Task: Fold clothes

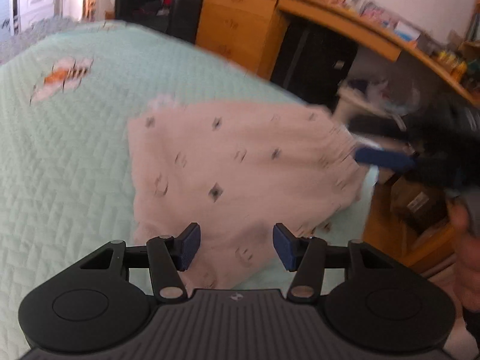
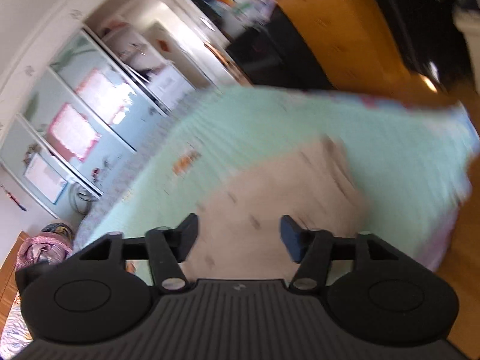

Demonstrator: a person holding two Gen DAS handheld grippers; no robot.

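1. A pale pink garment (image 1: pixel 237 177) with small dark motifs lies flat on a mint-green quilted bedspread (image 1: pixel 75 156), filling the middle of the left wrist view and reaching toward 4 o'clock, near the bed's edge.
2. In that view its long axis runs from about 10 o'clock to 4 o'clock; one narrower end points toward 3 o'clock, where the ribbed hem gathers. Motion blur hides whether that end is a cuff or a waistband.
3. The left gripper (image 1: pixel 236 246) sits at 6 o'clock of its own view, its blue pads (image 1: pixel 189 247) spread apart with nothing pinched between them; the garment's near edge shows in the gap below.
4. The right gripper (image 1: pixel 375 157) comes in from 3 o'clock in the left wrist view, one blue finger just at the garment's ribbed end. Blur leaves it unclear whether it touches the cloth.
5. In the right wrist view the right gripper (image 2: pixel 238 240) has its jaws wide apart and holds nothing; the same garment (image 2: pixel 270 198) lies beyond and under the gap, at the centre, smeared by motion.
6. A small white-and-orange patterned item (image 1: pixel 61 76) lies on the bedspread at 10 o'clock of the left wrist view, well apart from the garment.
7. A wooden dresser (image 1: pixel 237 21) stands past the bed at 12 o'clock.
8. A small pale logo mark (image 1: pixel 236 297) sits on the left gripper's ribbed body; it is too small to read. No other writing is legible.
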